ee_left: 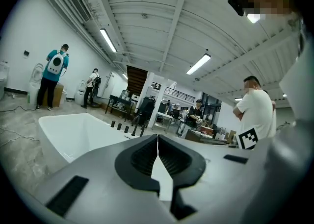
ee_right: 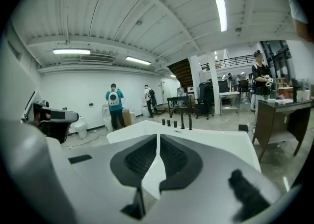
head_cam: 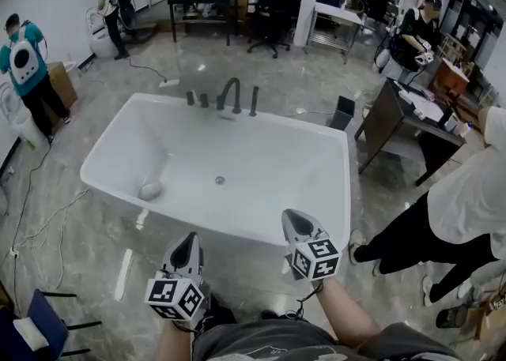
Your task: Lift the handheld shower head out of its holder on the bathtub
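A white bathtub [head_cam: 111, 142] stands in the middle of the head view. Black fittings line its far rim: two knobs, a curved spout [head_cam: 231, 92] and, at the right end, the slim upright handheld shower head [head_cam: 254, 101] in its holder. That shower head also shows small and far in the left gripper view [ee_left: 143, 131] and the right gripper view [ee_right: 190, 121]. My left gripper [head_cam: 190, 241] and right gripper [head_cam: 294, 219] hover near the tub's near rim, a full tub length from the fittings. The left gripper [ee_left: 157, 137] and the right gripper [ee_right: 158, 137] are both shut on nothing.
A rounded grey object [head_cam: 150, 190] lies in the tub near its left wall, and a drain [head_cam: 220, 180] sits mid-floor. A person [head_cam: 462, 217] stands close at the right by a dark desk [head_cam: 395, 118]. A blue chair [head_cam: 39, 324] and cables [head_cam: 35, 217] lie at the left.
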Tool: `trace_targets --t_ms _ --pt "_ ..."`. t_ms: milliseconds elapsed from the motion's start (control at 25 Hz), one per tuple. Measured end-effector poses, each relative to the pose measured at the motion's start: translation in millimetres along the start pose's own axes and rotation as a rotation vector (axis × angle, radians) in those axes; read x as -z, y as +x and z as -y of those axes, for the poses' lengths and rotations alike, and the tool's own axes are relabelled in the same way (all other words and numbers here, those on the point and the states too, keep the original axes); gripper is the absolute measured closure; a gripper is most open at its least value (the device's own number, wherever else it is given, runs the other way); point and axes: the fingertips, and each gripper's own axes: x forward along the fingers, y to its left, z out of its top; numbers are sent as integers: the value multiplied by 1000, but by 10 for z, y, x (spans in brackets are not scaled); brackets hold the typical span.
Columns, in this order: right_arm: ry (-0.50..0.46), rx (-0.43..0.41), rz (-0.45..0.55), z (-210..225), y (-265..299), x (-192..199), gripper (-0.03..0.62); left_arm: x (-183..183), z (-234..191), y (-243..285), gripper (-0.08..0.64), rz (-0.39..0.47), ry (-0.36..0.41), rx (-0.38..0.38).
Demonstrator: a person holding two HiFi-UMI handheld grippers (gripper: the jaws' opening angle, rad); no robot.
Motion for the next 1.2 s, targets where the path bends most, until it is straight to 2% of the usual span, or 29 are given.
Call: trace_targets --t_ms 480,600,920,1200 --pt "37 171 34 -327 581 -277 558 -440 -794 467 545 -33 54 153" --pt "41 206 34 -383 654 -257 558 -484 -968 557 545 -34 42 178" --pt "84 289 0 -493 705 -131 558 -555 -1210 705 545 -66 33 265" --pt "110 330 -7 -355 701 -81 558 -524 -1259 905 545 -93 35 290"
